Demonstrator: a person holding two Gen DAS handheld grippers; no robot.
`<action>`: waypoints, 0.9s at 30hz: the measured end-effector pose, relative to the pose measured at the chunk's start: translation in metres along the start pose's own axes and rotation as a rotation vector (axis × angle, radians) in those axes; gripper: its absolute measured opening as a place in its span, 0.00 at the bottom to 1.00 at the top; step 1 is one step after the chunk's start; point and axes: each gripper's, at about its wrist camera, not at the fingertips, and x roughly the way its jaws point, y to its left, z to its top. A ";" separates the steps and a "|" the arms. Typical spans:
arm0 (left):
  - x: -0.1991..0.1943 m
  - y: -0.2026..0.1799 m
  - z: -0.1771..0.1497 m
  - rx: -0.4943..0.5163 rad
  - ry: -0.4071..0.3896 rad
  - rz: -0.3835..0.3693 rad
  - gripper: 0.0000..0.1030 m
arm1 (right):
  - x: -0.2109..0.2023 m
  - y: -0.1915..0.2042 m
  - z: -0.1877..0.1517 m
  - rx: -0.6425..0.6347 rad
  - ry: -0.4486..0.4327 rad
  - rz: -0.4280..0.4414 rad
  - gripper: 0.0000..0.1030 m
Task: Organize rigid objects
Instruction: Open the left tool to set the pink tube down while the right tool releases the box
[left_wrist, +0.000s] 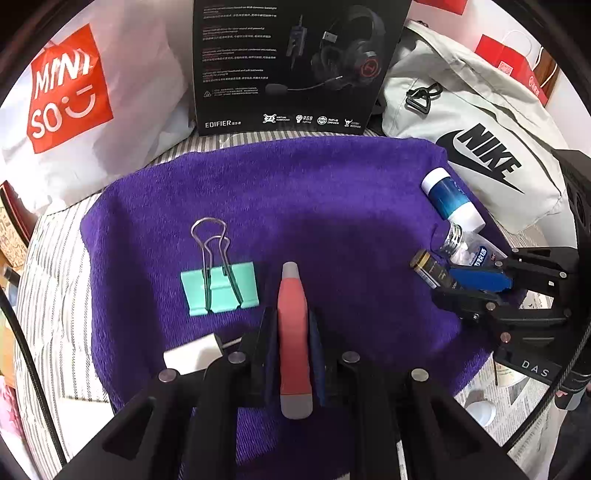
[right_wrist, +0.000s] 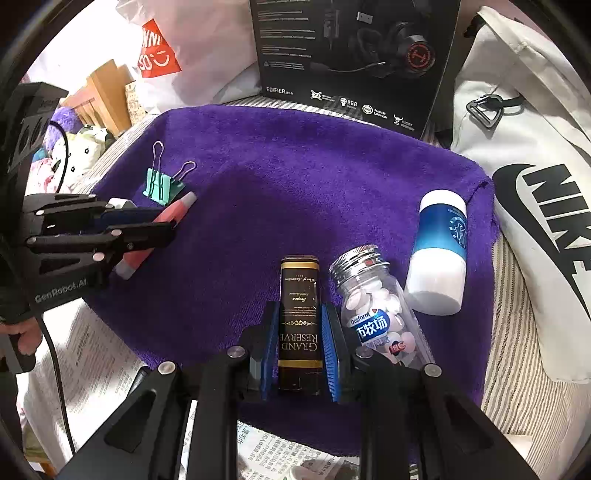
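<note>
Two tongs are at work over a purple towel spread on a striped bed.

Left tongs: pressed onto a red marker with grey ends. The marker runs lengthwise between the blue pads, its tip pointing away from the camera. In the right wrist view the marker sits tilted in these tongs, above the towel's left part.

Right tongs: pinching a dark box with gold print reading "GRAND RESERVE". The box lies lengthwise between the blue pads over the towel's near edge.

Items on the towel:
- Green binder clip, wire handles pointing away, just left of the marker tip.
- White plug, near the left tongs, partly hidden by them.
- Clear bottle of white tablets with a silver cap, lying on its side just right of the dark box.
- Blue and white container, lying on its side to the right of the bottle, near the towel's right edge.

Surroundings:
- Black headset box standing behind the towel.
- White shopping bag with a red logo at the left rear.
- White sports bag at the right.
- Newspaper under the towel's near side.
</note>
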 end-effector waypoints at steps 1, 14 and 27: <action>0.001 0.000 0.001 0.002 -0.002 0.002 0.16 | 0.000 0.000 0.000 -0.004 -0.002 0.000 0.22; -0.001 -0.001 -0.006 0.030 -0.023 0.027 0.17 | -0.002 -0.001 -0.007 -0.029 -0.020 0.005 0.23; -0.015 -0.010 -0.020 0.012 -0.014 0.007 0.35 | -0.040 -0.010 -0.026 0.015 -0.029 0.009 0.26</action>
